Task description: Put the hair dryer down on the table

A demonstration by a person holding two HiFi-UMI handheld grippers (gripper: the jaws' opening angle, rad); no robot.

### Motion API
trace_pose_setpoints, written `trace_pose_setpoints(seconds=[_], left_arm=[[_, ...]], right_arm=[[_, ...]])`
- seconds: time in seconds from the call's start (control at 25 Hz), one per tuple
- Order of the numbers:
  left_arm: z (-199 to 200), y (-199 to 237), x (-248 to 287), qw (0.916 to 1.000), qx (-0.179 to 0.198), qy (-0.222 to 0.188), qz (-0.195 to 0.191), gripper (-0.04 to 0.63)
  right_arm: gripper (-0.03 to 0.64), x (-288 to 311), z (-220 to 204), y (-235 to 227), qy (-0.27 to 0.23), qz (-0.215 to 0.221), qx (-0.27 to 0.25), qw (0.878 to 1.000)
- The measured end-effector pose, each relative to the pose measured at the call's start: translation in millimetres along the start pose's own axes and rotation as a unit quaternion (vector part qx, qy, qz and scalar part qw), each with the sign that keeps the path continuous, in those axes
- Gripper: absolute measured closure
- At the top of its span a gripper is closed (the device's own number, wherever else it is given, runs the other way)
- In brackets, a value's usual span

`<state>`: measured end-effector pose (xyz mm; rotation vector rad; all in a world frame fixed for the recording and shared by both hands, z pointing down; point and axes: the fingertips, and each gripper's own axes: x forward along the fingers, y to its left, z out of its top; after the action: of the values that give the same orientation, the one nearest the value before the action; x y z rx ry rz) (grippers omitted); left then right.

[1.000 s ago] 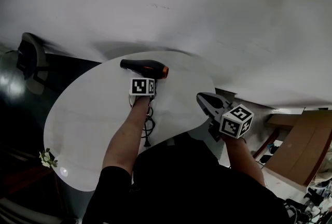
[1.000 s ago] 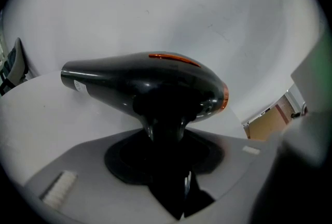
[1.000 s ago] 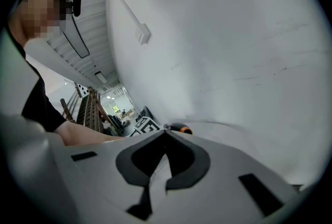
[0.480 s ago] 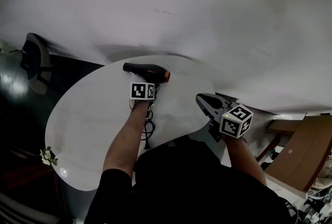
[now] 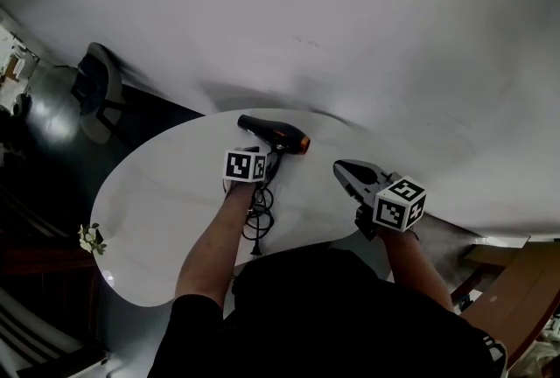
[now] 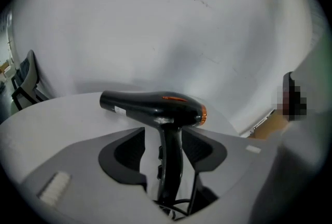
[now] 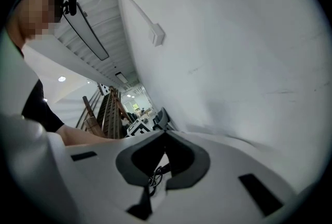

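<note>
The black hair dryer (image 5: 274, 132) with an orange ring at its back lies on the white oval table (image 5: 157, 192), handle pointing toward me. My left gripper (image 5: 264, 157) straddles that handle (image 6: 167, 150). Its jaws are opening, and a strip of table shows between the left pad (image 6: 136, 151) and the handle, so the pads do not press on it. The dryer's black cord (image 5: 258, 223) trails back along my left forearm. My right gripper (image 5: 343, 168) hovers at the table's right edge, its jaws meeting at the tips (image 7: 166, 135) with nothing held.
A dark chair (image 5: 101, 92) stands left of the table by the white wall. A small sprig of white flowers (image 5: 87, 238) lies near the table's left front edge. Brown boards (image 5: 516, 297) lean on the floor at the right.
The head view has swung, so the table and dryer sit a little lower and to the right in it. The dryer stays on the table with the left gripper at its handle. The right gripper barely moved.
</note>
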<state>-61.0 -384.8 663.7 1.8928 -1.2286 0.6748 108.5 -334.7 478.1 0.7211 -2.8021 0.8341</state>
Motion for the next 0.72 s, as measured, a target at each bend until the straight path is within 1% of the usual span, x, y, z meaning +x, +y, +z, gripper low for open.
trace_pose_setpoints(seconds=[0.12, 0.2, 0.28, 0.36, 0.56, 0.64, 0.72], left_arm=[[17, 0, -26, 0.9987, -0.012, -0.048, 0.008, 0.368], [26, -2, -44, 0.9962, -0.029, -0.082, 0.011, 0.368], [34, -4, -63, 0.9914, -0.055, -0.118, 0.010, 0.370], [39, -6, -81, 0.9861, -0.071, -0.150, 0.010, 0.373], [46, -10, -124, 0.9755, -0.062, -0.210, 0.017, 0.383], [50, -11, -143, 0.9715, -0.048, -0.231, 0.019, 0.387], [55, -11, -164, 0.9674, -0.024, -0.251, 0.023, 0.390]], right_arm=[[0.606, 10, 5, 3, 0.005, 0.030, -0.005, 1.000], [0.606, 15, 5, 5, 0.011, 0.049, -0.008, 0.999], [0.606, 19, 4, 7, 0.019, 0.065, -0.013, 0.998], [0.606, 24, 5, 8, 0.026, 0.074, -0.022, 0.997], [0.606, 31, 19, 18, 0.025, 0.076, -0.043, 0.996], [0.606, 35, 25, 26, 0.019, 0.075, -0.049, 0.996], [0.606, 42, 31, 36, 0.016, 0.077, -0.059, 0.995]])
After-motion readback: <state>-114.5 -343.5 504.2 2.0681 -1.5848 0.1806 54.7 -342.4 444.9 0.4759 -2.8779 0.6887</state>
